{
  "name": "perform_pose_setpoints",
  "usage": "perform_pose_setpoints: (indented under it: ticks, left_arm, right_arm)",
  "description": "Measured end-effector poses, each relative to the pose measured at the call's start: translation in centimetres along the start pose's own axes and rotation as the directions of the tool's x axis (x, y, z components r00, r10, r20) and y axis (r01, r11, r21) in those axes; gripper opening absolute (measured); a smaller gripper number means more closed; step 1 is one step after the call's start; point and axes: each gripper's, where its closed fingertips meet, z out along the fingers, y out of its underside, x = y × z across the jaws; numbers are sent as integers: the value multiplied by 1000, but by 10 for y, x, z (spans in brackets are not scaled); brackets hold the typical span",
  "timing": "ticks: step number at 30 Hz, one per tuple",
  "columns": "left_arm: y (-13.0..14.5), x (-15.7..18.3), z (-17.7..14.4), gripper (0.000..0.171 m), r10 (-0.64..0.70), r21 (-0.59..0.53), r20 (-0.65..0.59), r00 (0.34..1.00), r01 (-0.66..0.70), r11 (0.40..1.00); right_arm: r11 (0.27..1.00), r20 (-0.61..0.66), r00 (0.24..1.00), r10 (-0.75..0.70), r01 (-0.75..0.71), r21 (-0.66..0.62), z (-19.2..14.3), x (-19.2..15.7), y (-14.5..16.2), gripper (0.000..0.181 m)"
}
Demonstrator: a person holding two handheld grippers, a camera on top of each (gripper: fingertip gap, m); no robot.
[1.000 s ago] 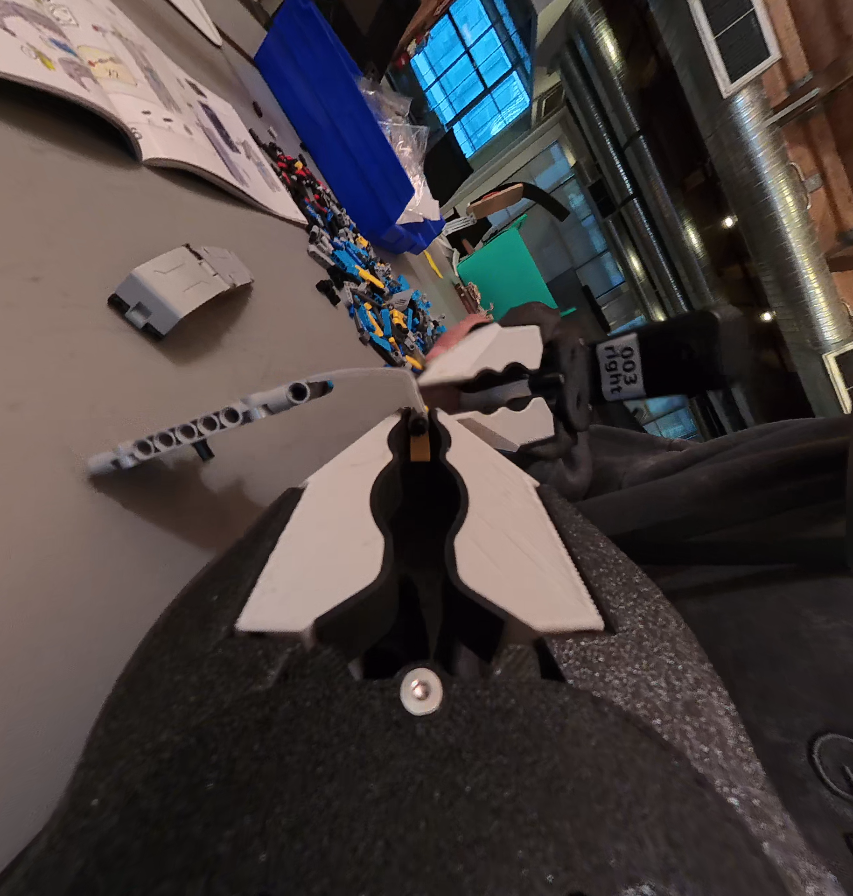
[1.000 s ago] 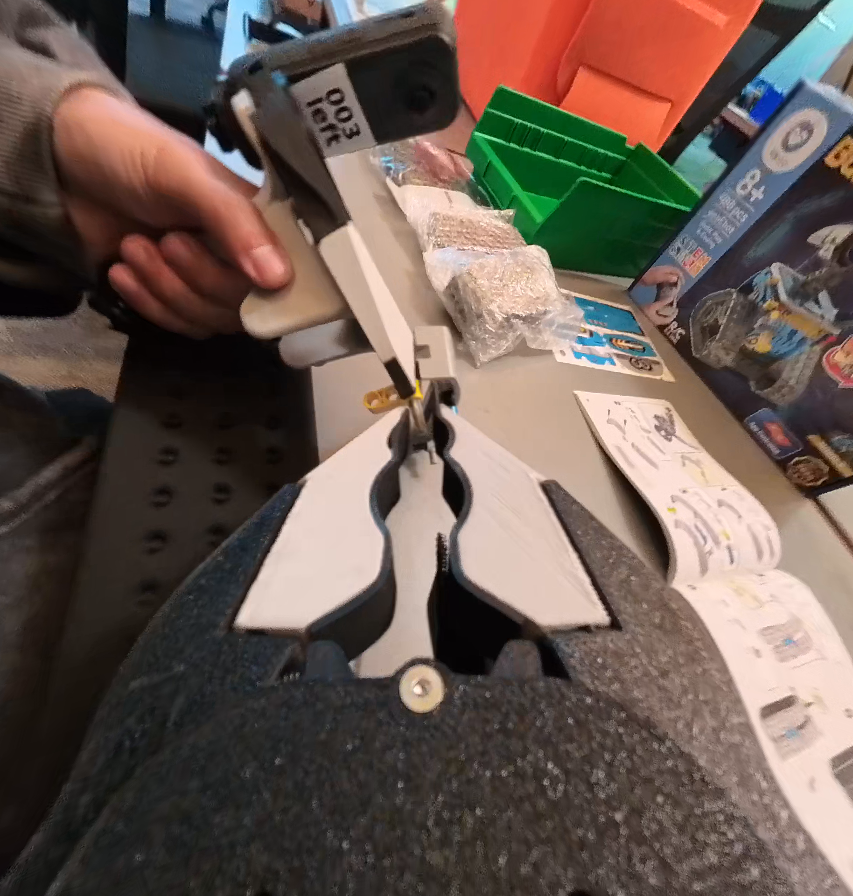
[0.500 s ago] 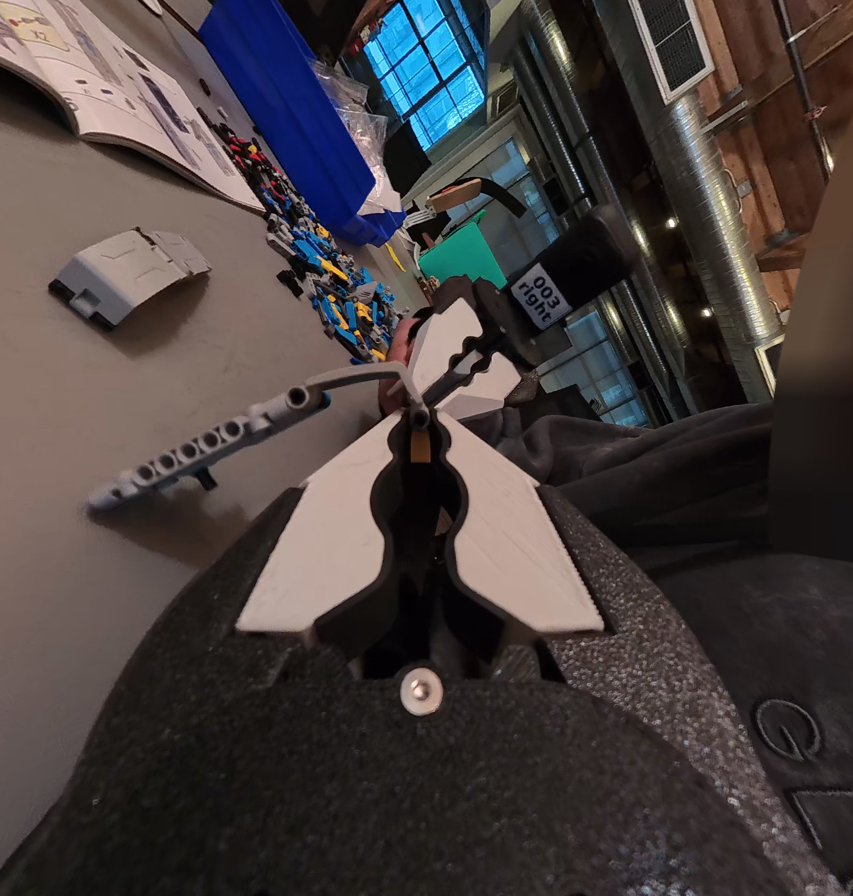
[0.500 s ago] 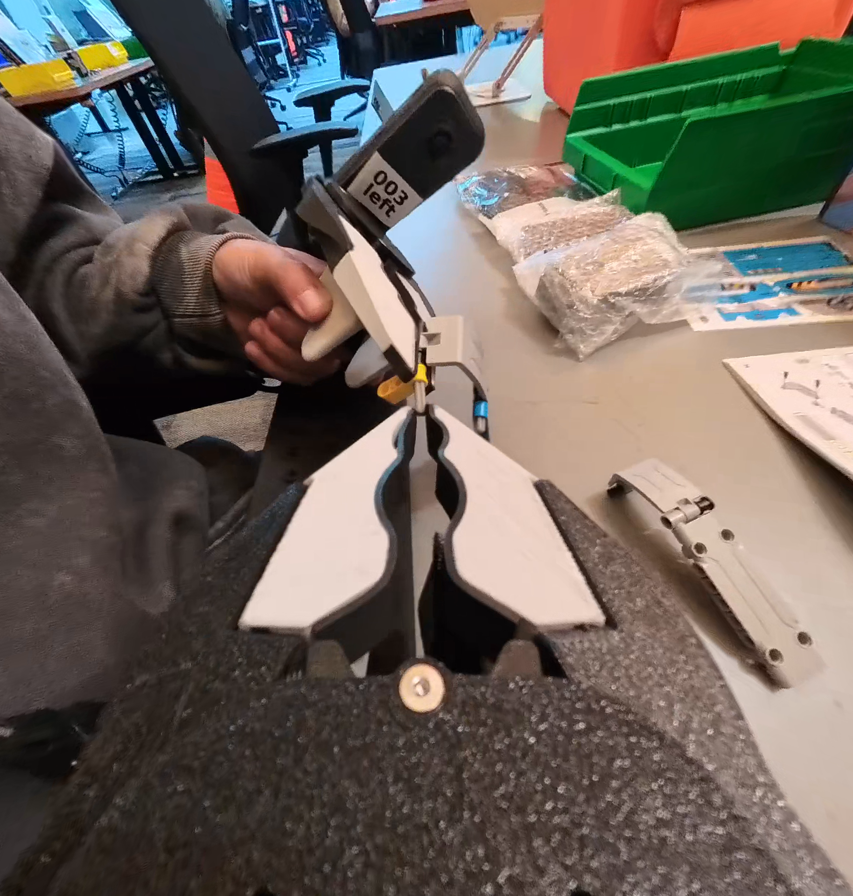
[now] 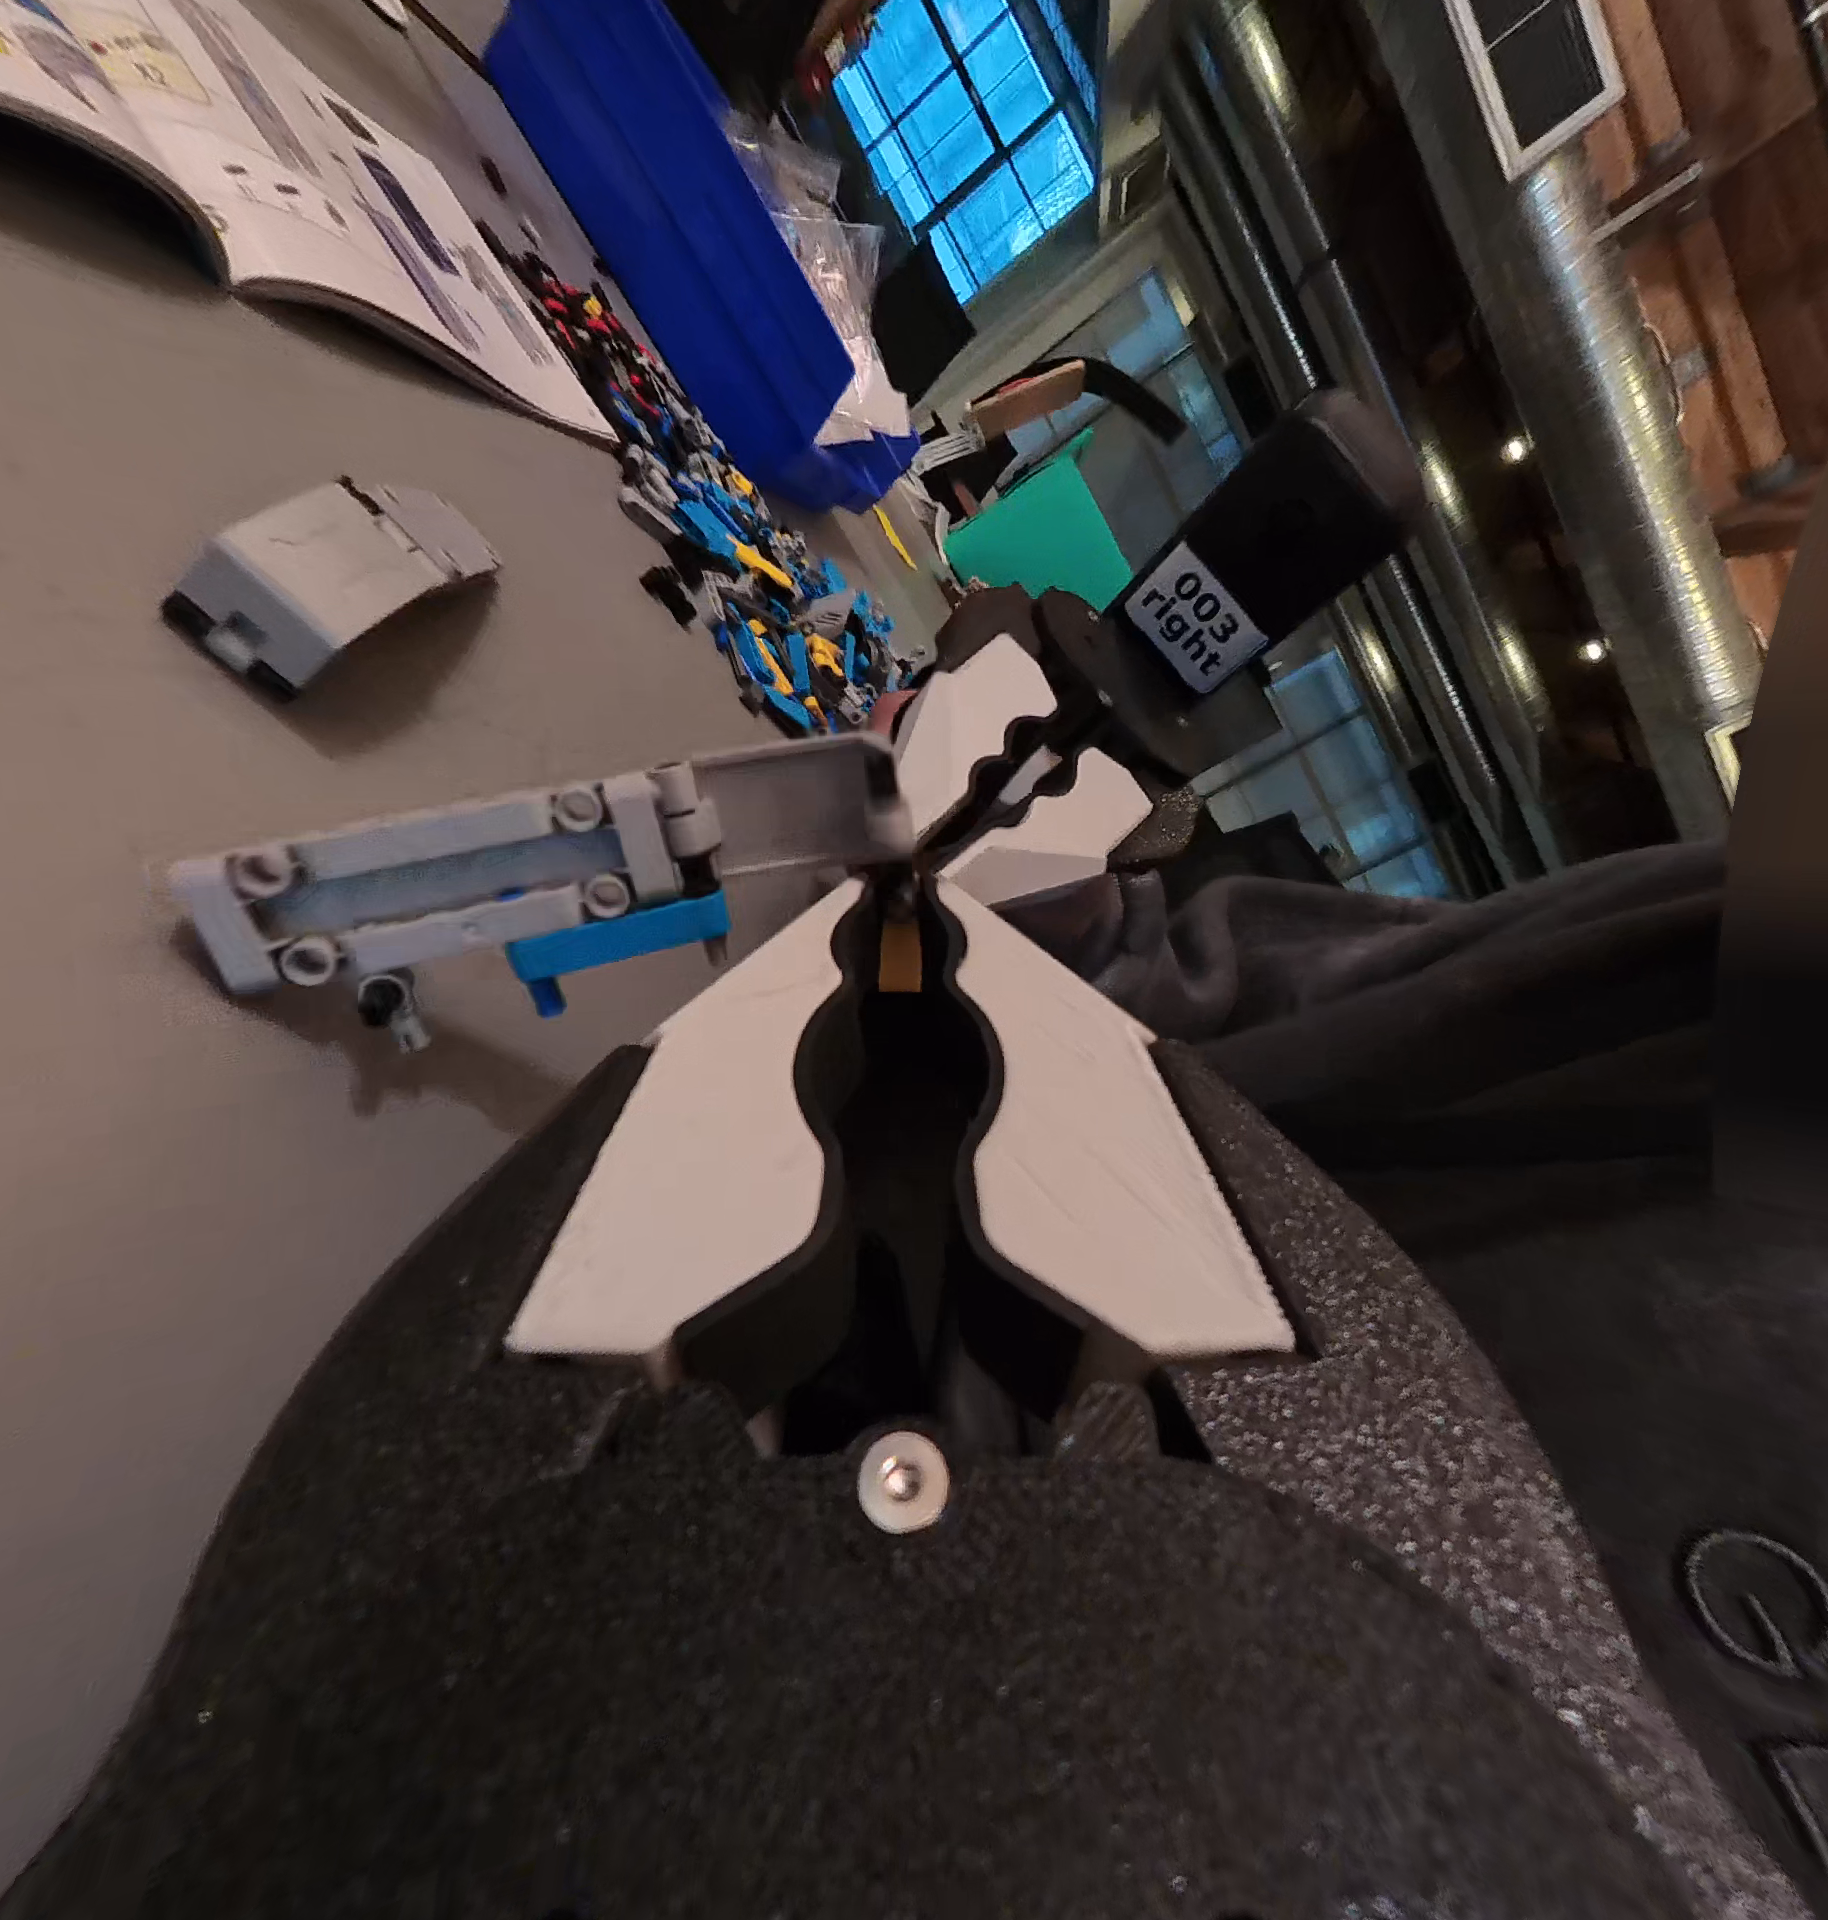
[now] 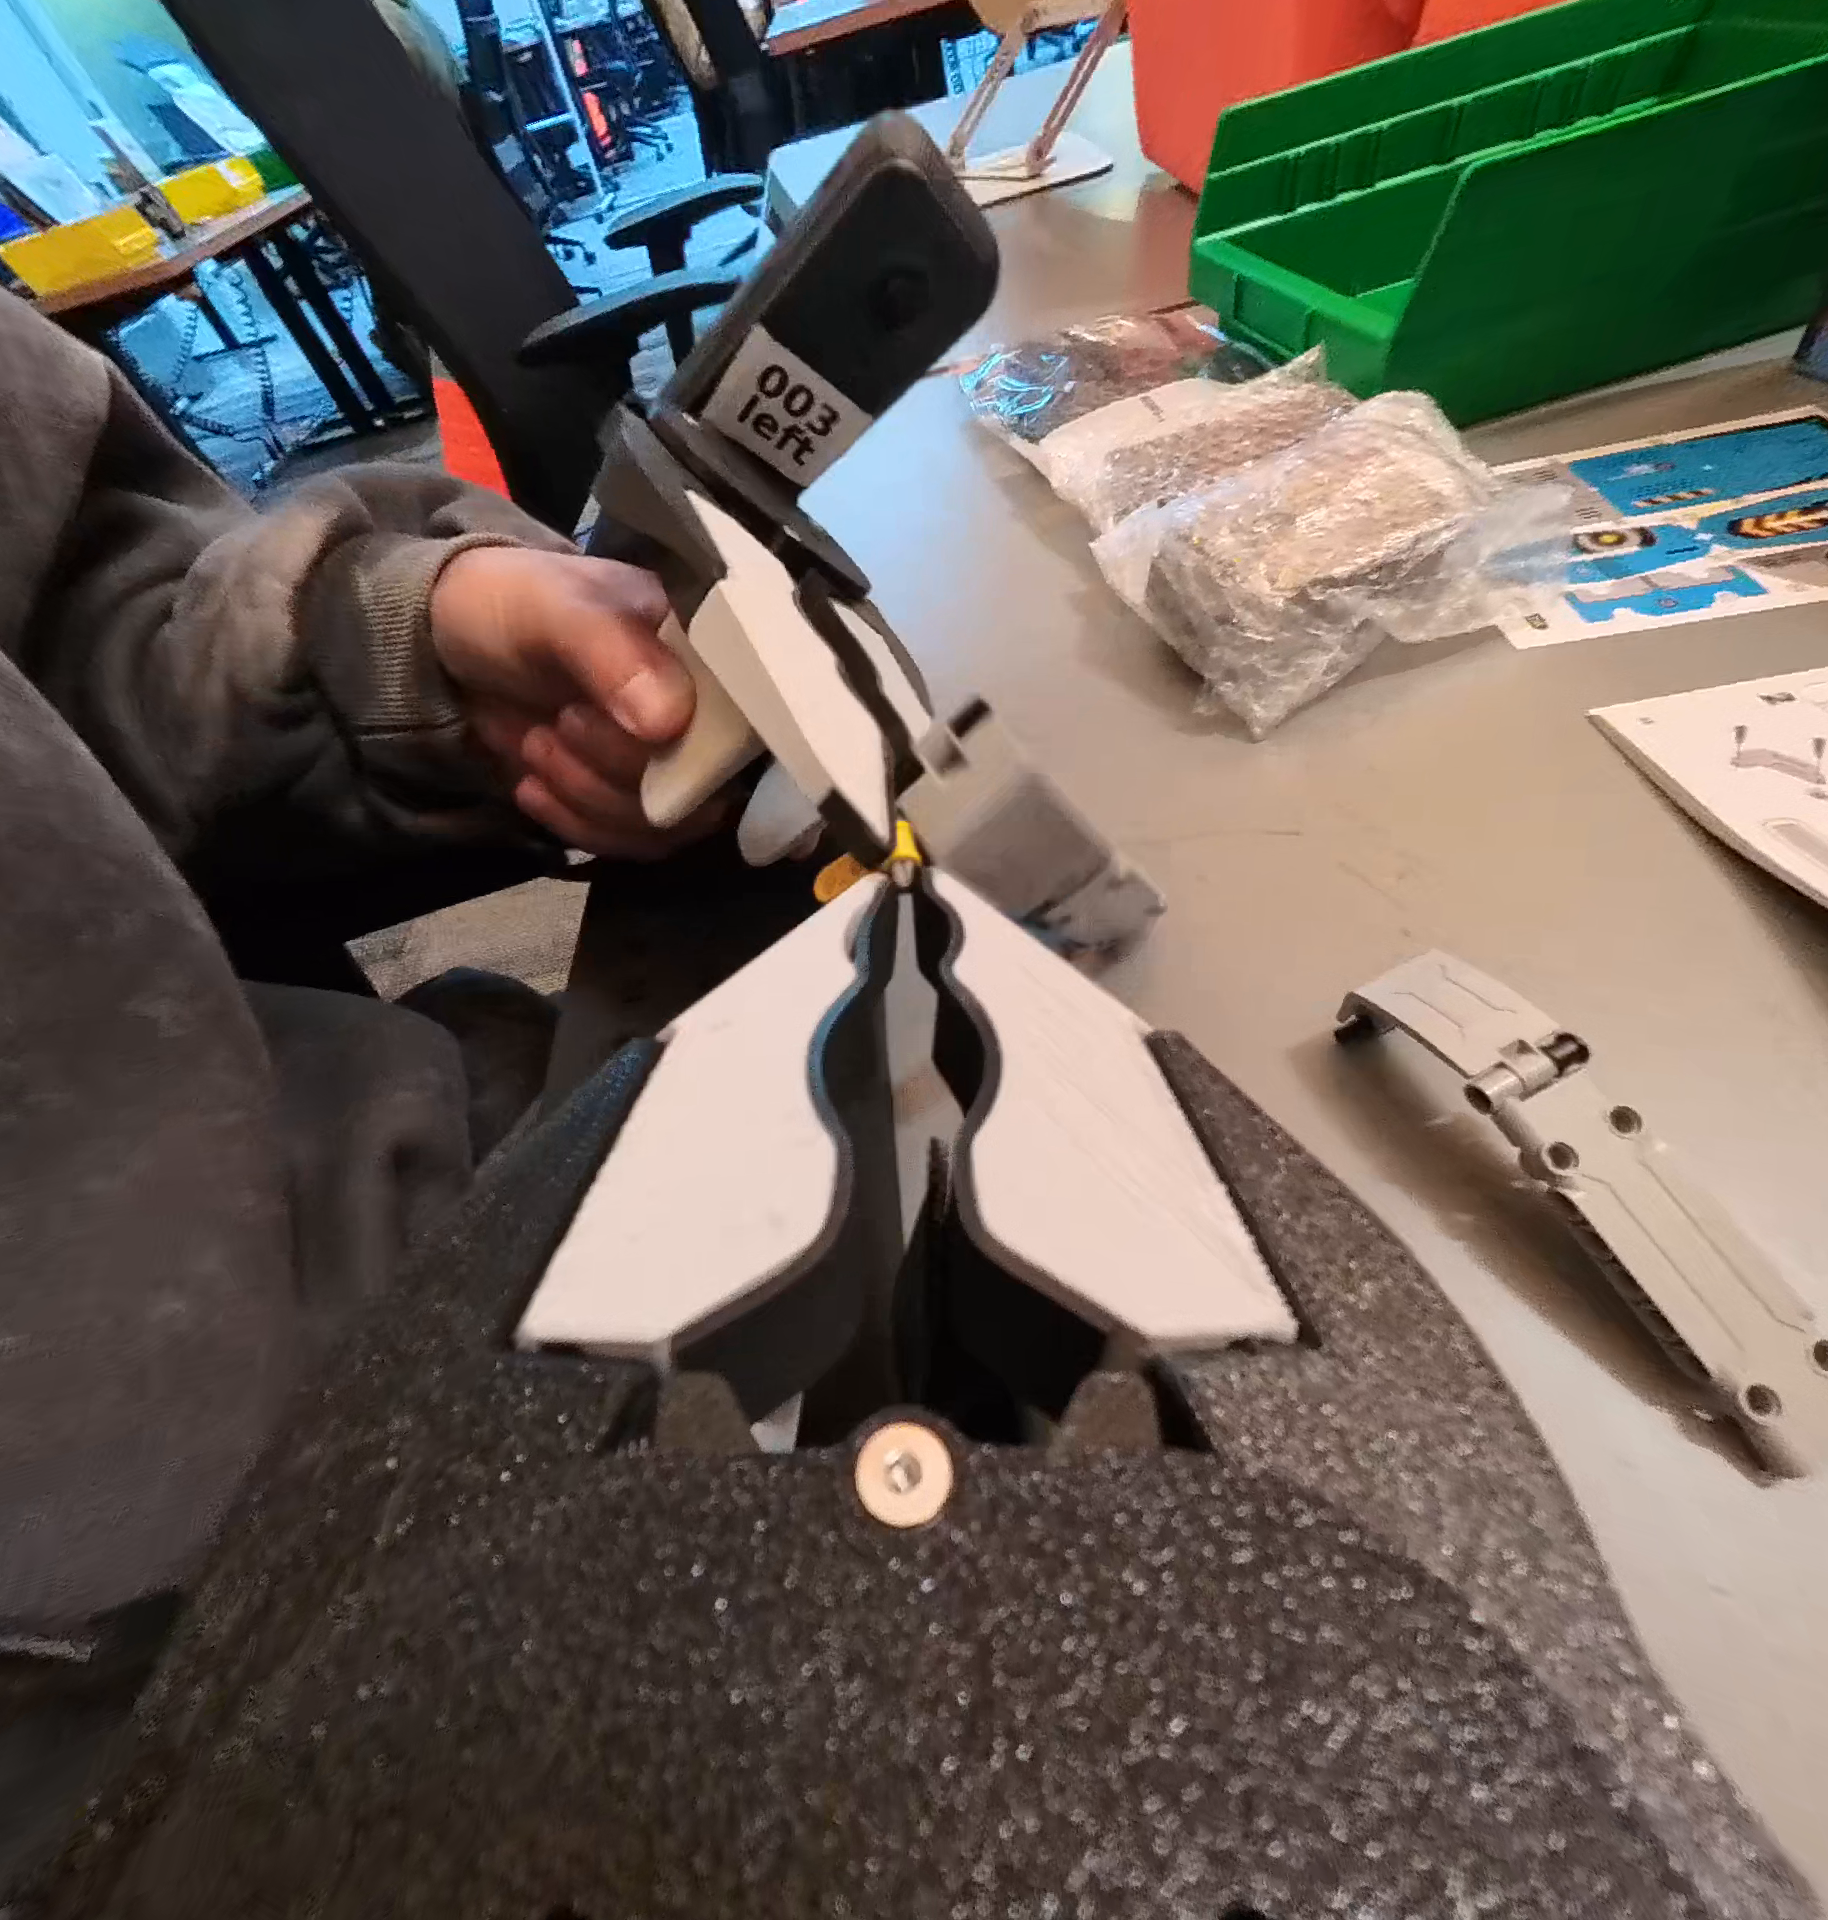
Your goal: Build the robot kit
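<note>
Dim indoor light, blue window (image 5: 951, 125) glow, soft shadows, slight motion blur, wide-angle edge warping.

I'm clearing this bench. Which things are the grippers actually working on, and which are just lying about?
In hand: left gripper, shut on yellow connector; right gripper, shut at the same joint; grey panel assembly attached there.
Lying about: second grey panel, booklet, loose brick pile, blue bin, green bin, bagged parts, sticker sheet.
</note>
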Motion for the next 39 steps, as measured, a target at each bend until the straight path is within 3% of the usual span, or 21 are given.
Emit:
perform_pose_setpoints:
  ticks: [8, 16, 31, 39]
  left_arm:
    - [3, 6, 0, 5, 5, -31, -37, 999, -6, 999]
    - [-3, 13, 0, 10, 43, 16, -46, 998, -42, 999]
    - [-11, 16, -2, 5, 77, 106, -38, 996, -73, 992]
    - [-1, 15, 6, 8, 99, 26, -29, 995, -99, 995]
  right_arm:
    - [1000, 53, 999, 7, -7, 0, -3, -6, 0, 2]
    - [992, 65, 993, 99, -104, 76, -13, 4, -11, 2]
    - [977, 134, 976, 169, -184, 107, -14, 0, -17, 1]
    - [986, 118, 983, 142, -151, 68, -15, -1, -11, 1]
